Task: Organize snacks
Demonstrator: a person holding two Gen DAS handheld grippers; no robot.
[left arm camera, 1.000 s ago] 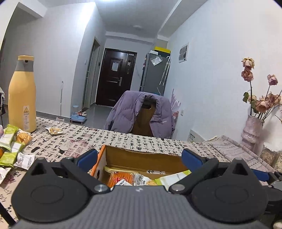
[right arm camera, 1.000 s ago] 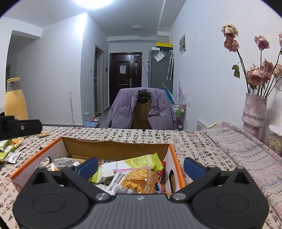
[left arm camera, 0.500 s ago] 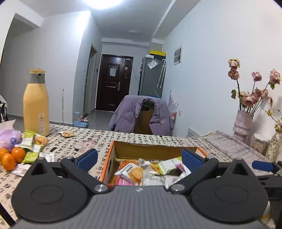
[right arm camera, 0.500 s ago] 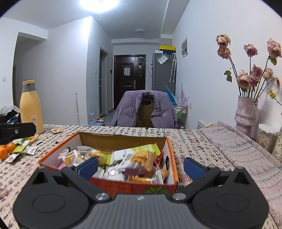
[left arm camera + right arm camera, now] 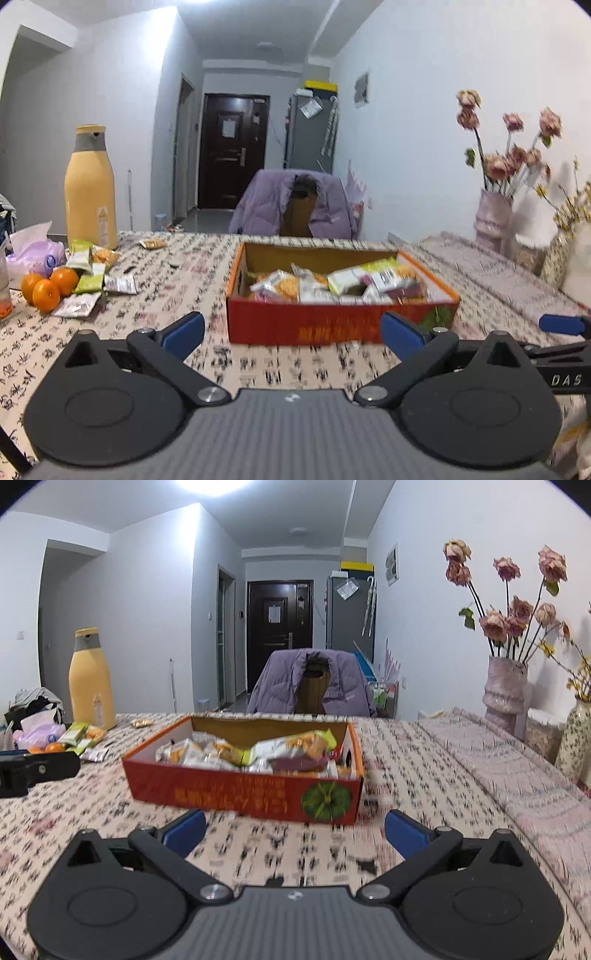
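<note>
A red-orange cardboard box (image 5: 332,325) (image 5: 236,794) sits on the patterned tablecloth, filled with several snack packets (image 5: 332,284) (image 5: 258,755). More loose snack packets (image 5: 92,284) (image 5: 79,738) lie at the table's left, beside three oranges (image 5: 46,288). My left gripper (image 5: 291,332) is open and empty, held back from the box's near wall. My right gripper (image 5: 293,829) is also open and empty, in front of the box's right corner. The right gripper's blue tip (image 5: 561,324) shows at the right edge of the left wrist view.
A tall yellow bottle (image 5: 90,192) (image 5: 91,679) stands at the far left, with a purple bag (image 5: 35,256) near it. Vases of dried roses (image 5: 495,218) (image 5: 506,690) stand on the right. A chair with a purple jacket (image 5: 314,686) is behind the table.
Both grippers have pulled back and away from the box, so its whole front wall now shows. Both stay open and empty.
</note>
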